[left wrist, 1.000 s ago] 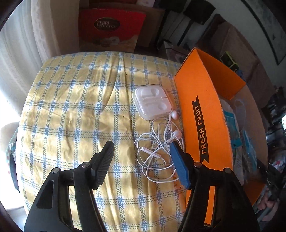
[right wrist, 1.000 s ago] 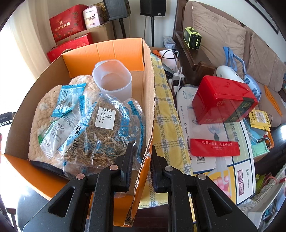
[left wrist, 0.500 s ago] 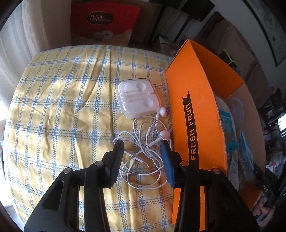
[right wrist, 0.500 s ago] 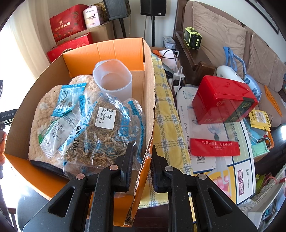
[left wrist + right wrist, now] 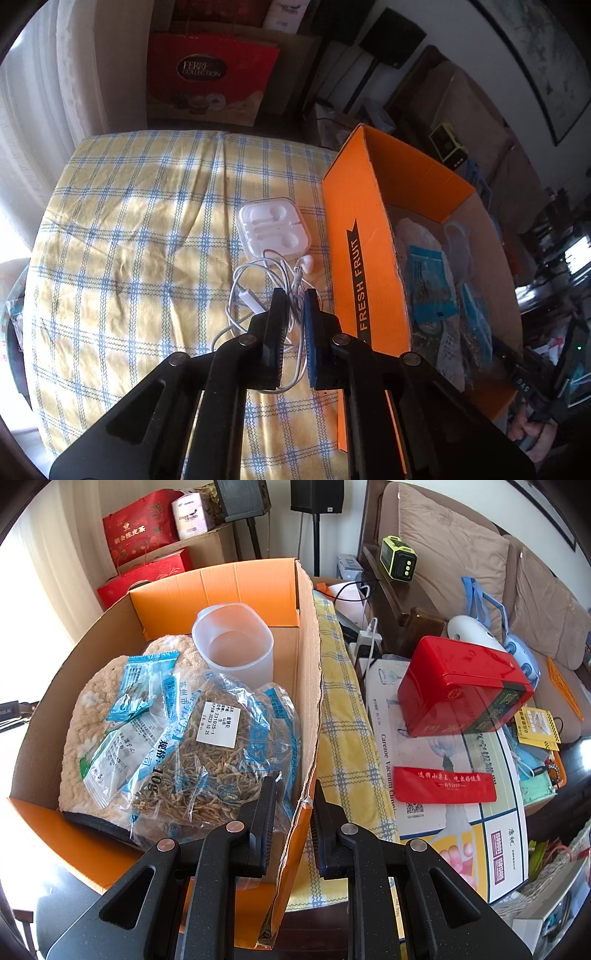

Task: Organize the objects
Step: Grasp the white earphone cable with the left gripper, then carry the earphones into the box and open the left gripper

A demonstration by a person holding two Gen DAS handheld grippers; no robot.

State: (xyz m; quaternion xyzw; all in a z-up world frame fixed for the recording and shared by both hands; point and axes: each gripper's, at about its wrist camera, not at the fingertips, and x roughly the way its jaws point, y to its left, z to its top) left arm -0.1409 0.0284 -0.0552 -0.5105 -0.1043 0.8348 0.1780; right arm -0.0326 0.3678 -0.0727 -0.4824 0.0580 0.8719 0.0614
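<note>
- In our left wrist view, a red bag (image 5: 210, 79) reading "FERRE… COLLECTION" stands behind the tabletop (image 5: 122, 229), which wears a yellow-and-blue checked cloth.
- We see the white earphones (image 5: 275, 275) tangled on the cloth, just below their open white case (image 5: 273, 227).
- Our left claw (image 5: 293, 306) is clenched on the earphones' cable.
- Beside them stands the orange box (image 5: 364, 236), printed "FRESH FRUIT".
- In our right wrist view, the box holds a herb packet (image 5: 218, 753) labelled "10g" and "2023 10 25", plus a clear cup (image 5: 234, 642).
- Our right claw (image 5: 294, 801) grips the box's wall.
- Further right we read "Carezoe Vacuum" on a flat carton (image 5: 436, 760) under a red tin (image 5: 461, 686).
</note>
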